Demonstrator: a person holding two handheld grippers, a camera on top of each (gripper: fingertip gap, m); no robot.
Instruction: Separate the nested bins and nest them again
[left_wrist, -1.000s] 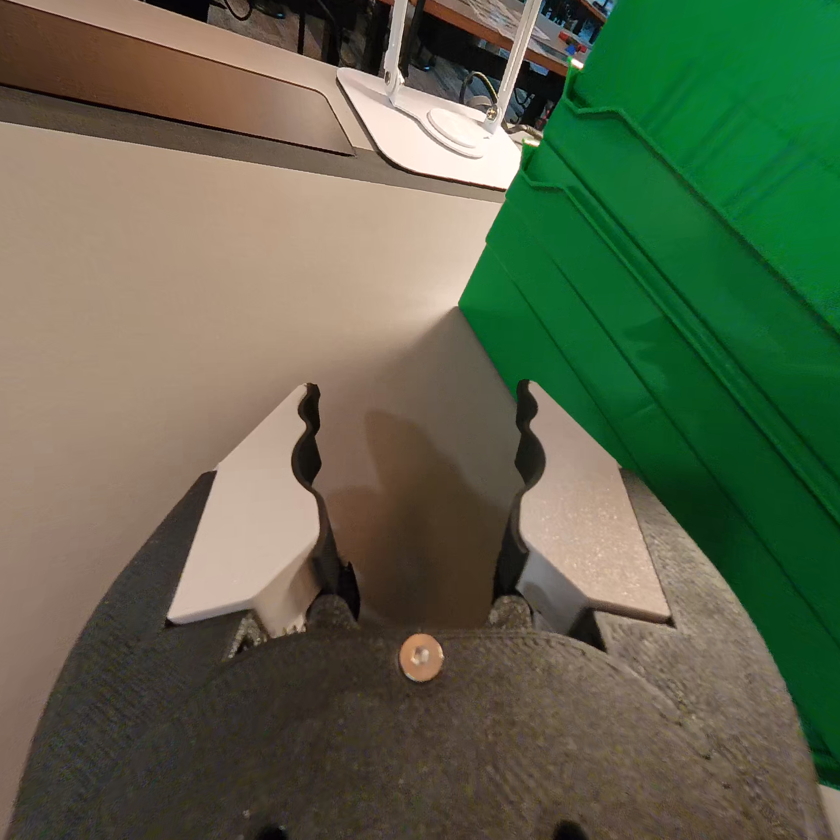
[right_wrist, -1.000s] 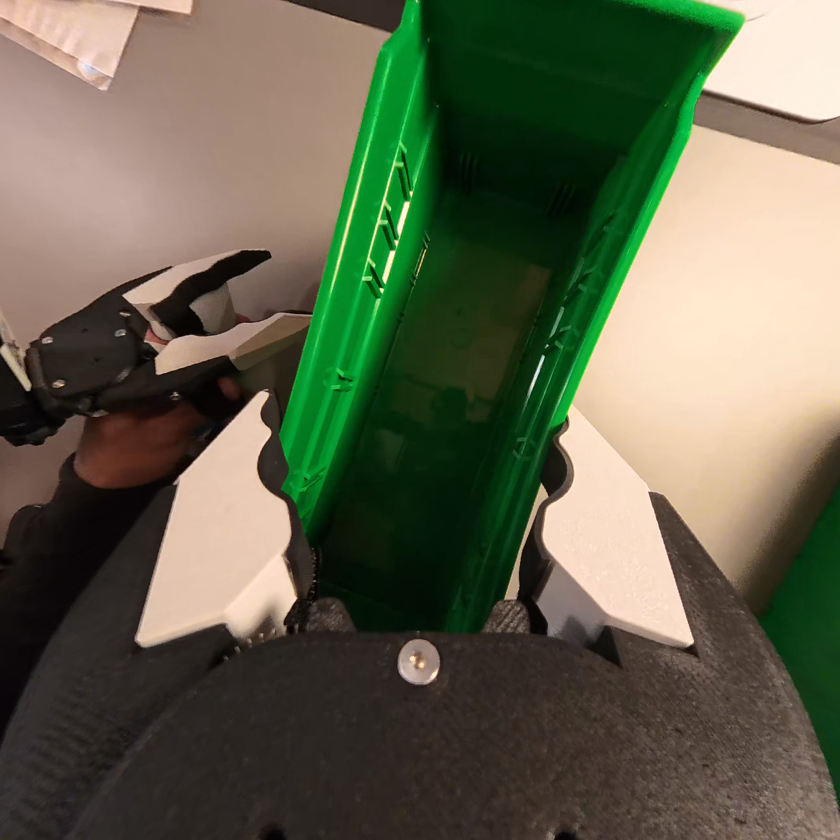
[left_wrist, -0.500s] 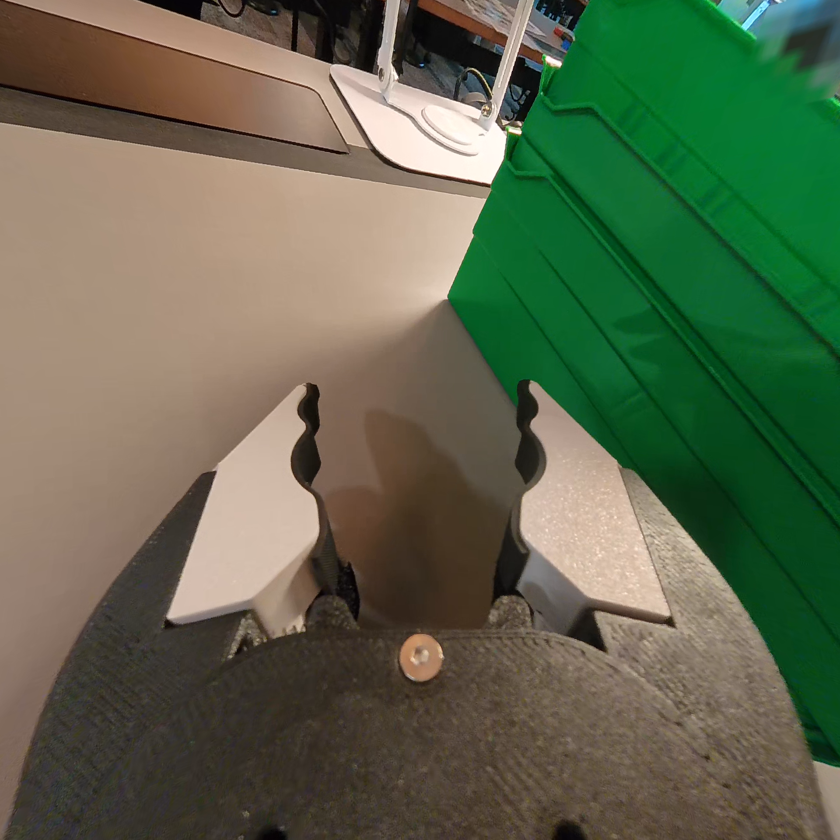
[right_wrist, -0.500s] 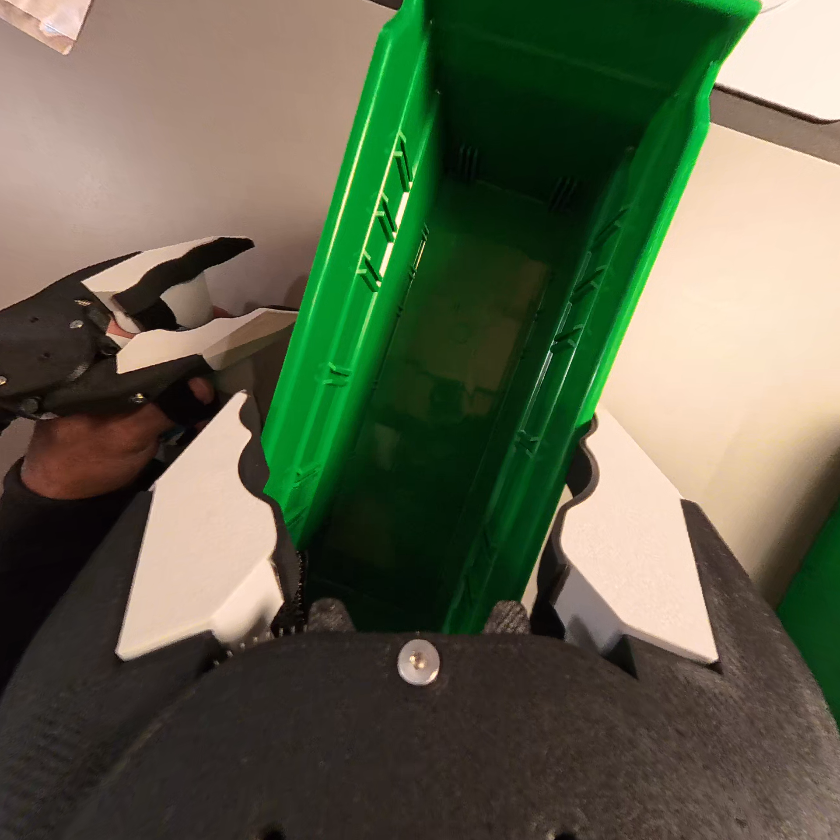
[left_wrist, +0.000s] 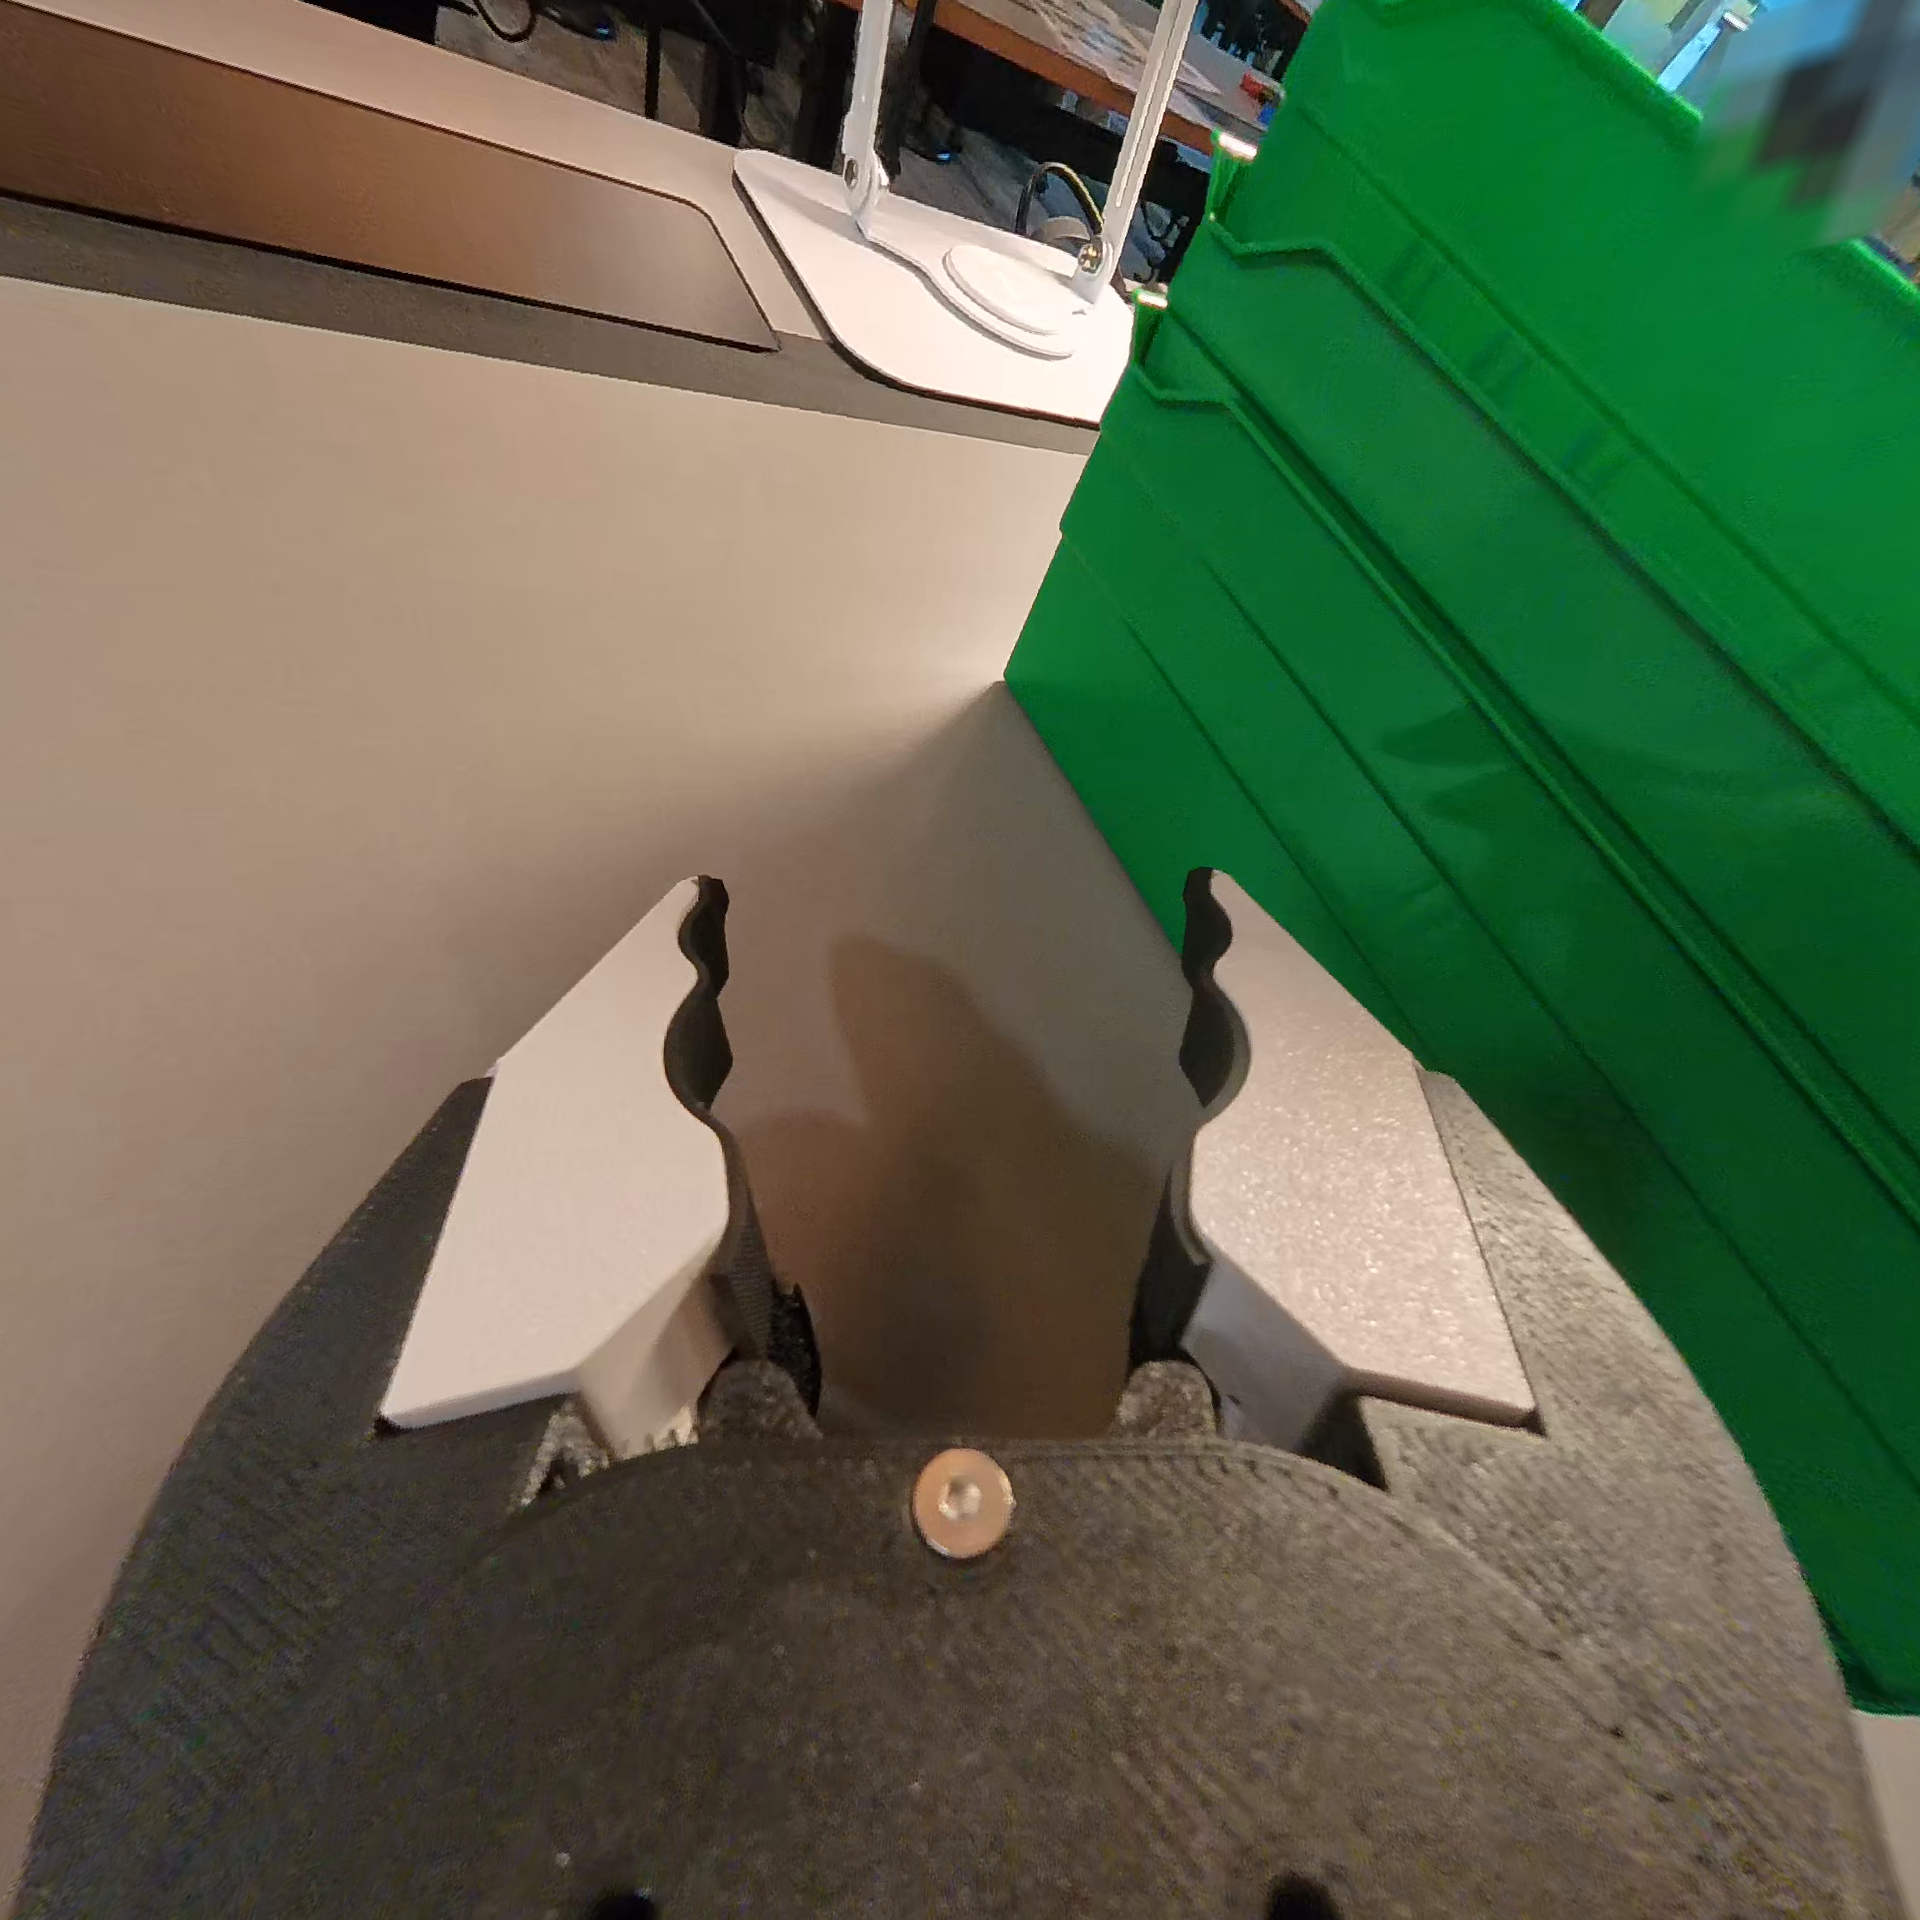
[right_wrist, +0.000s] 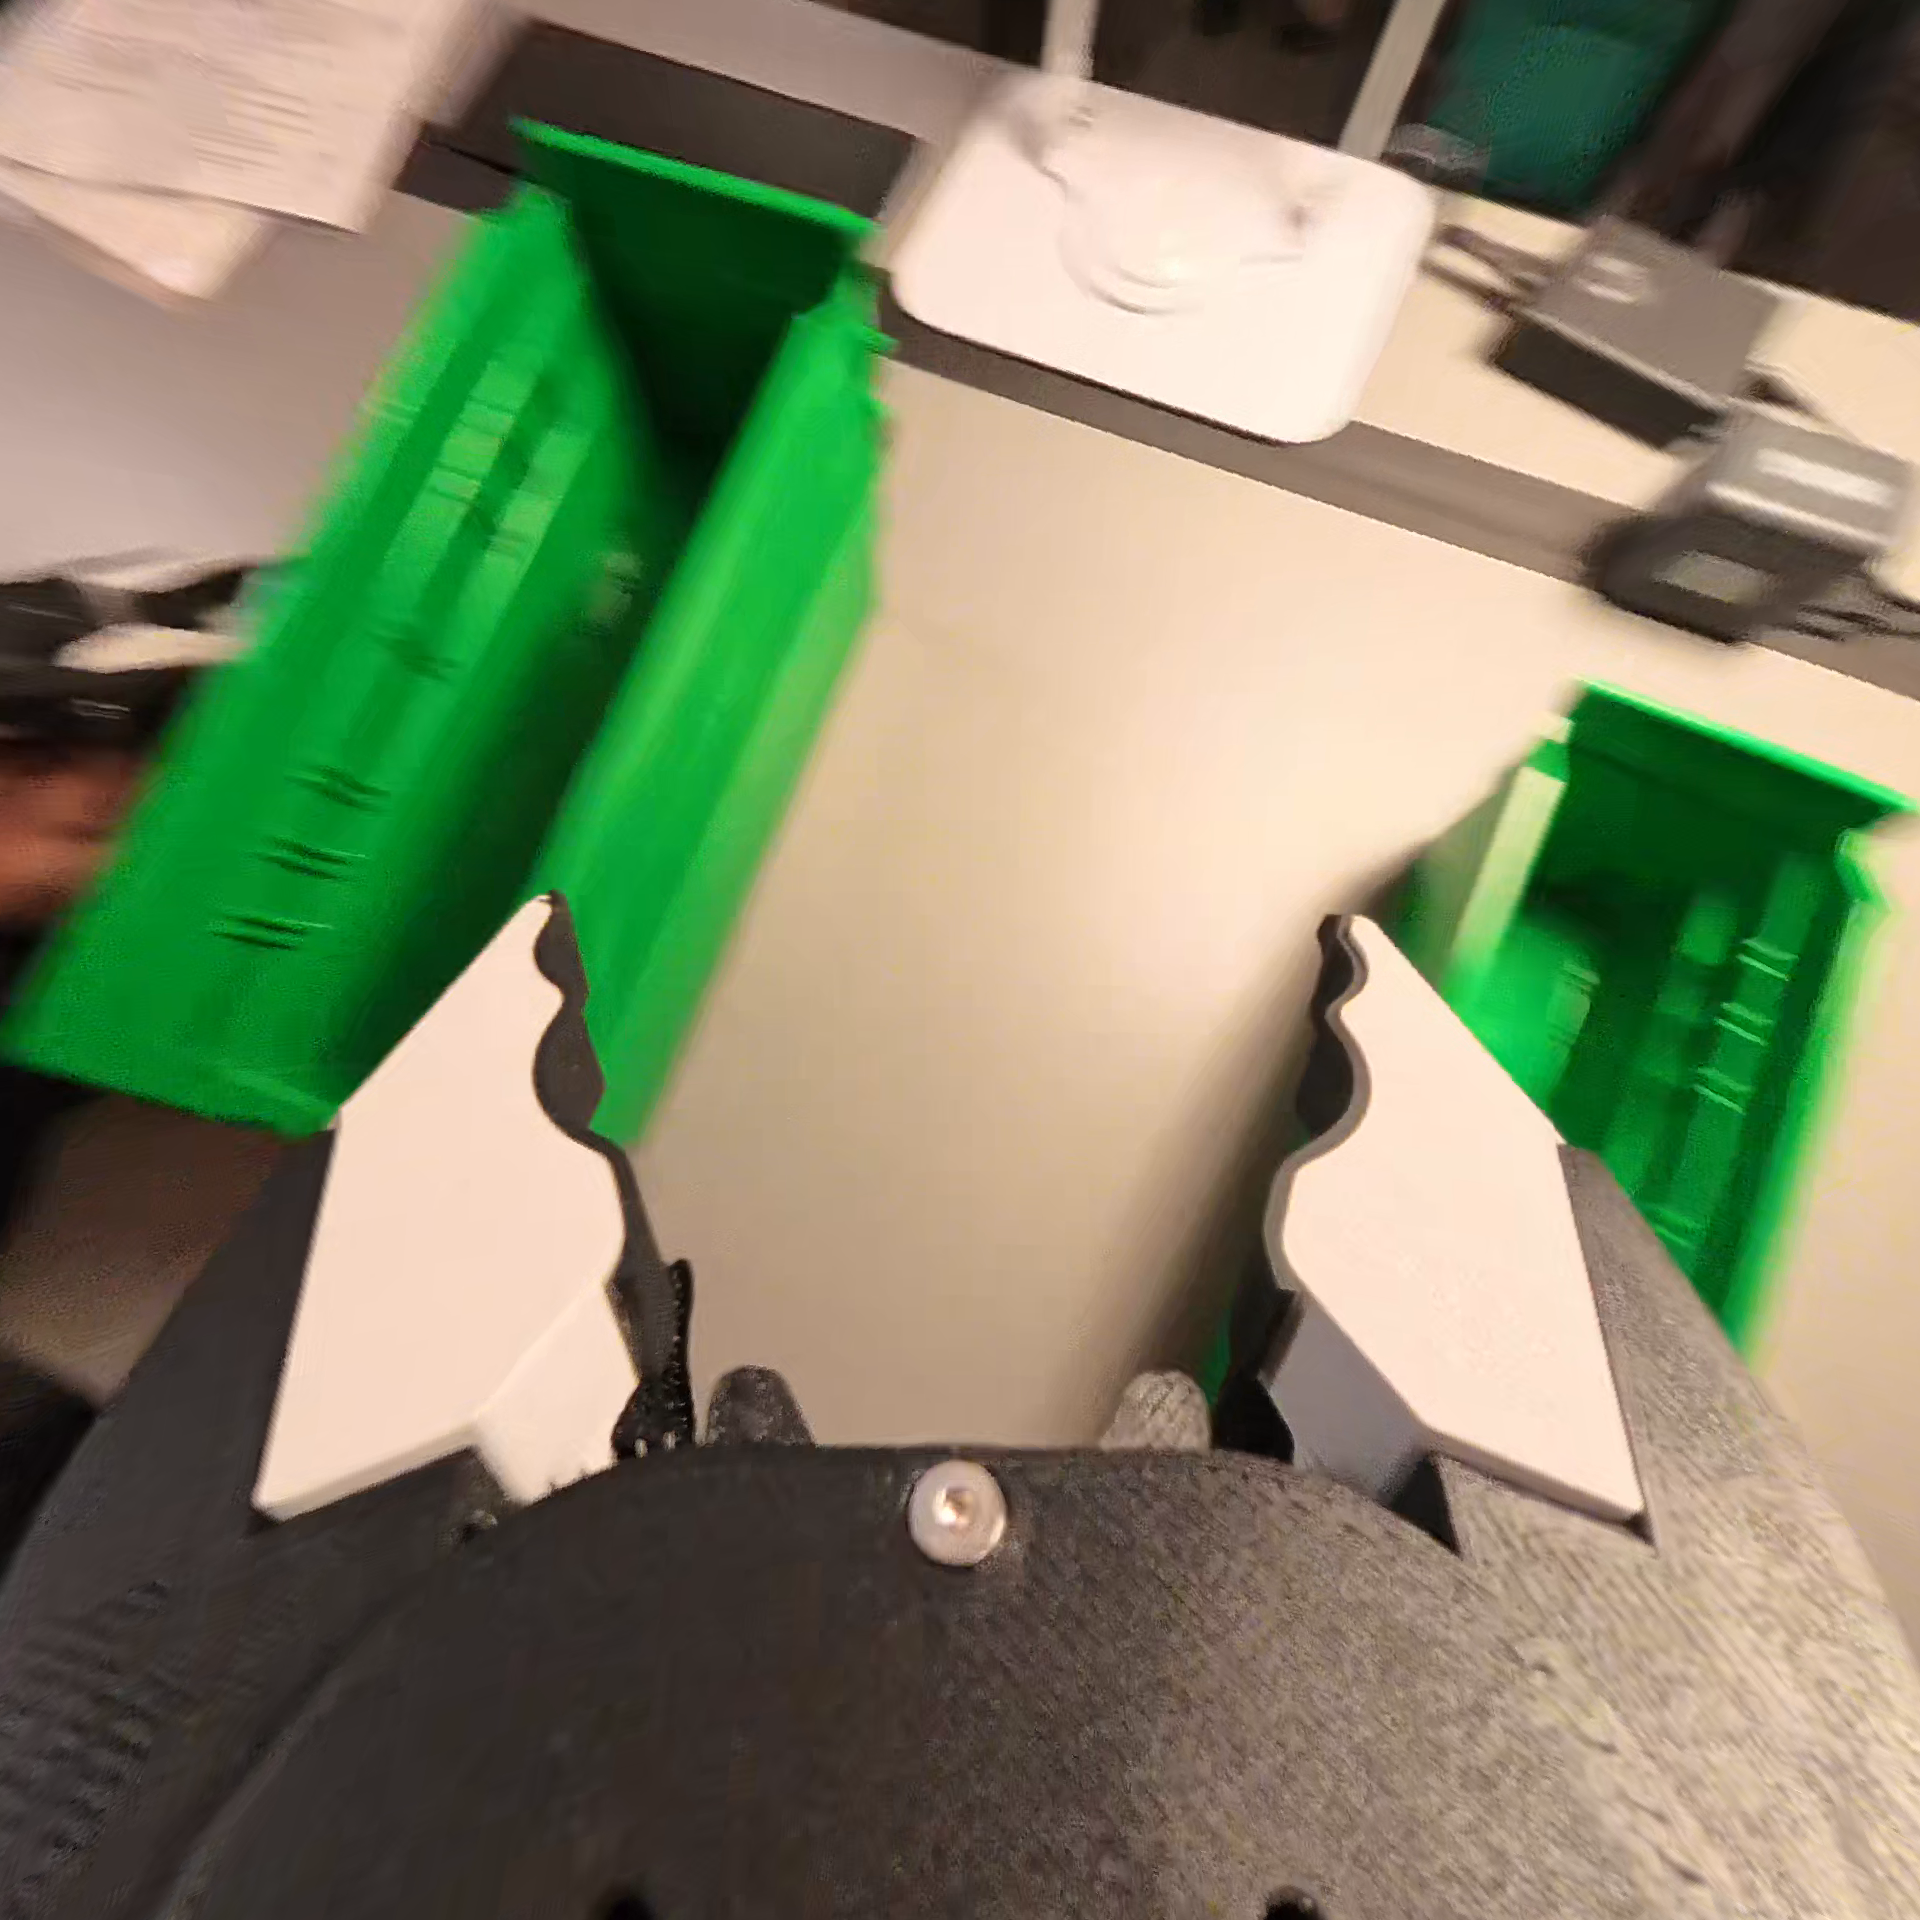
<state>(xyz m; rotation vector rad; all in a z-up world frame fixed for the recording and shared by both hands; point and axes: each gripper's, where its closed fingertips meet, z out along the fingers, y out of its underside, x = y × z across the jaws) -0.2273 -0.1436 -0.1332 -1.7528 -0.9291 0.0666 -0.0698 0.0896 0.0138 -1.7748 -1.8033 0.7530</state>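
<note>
Left tool (left_wrist: 951, 883): jaws apart, nothing between them, parked over bare surface (left_wrist: 416, 675) same as a second ago; green bin stack (left_wrist: 1507, 675) just to its right, ribbed walls, several rims showing. Right tool (right_wrist: 945, 925): I had it straddling the tall green bin (right_wrist: 499, 675); now it's let go, jaws wide and bare, pulled back; view motion-blurred. That bin stands on the surface at left, second green bin (right_wrist: 1714, 987) at right, well apart. I judge separation done, re-nesting next.

Left wrist view sits low, close beside the green bin (left_wrist: 1507, 675) — right wrist view looks down from higher; both share the surface (left_wrist: 416, 675).
</note>
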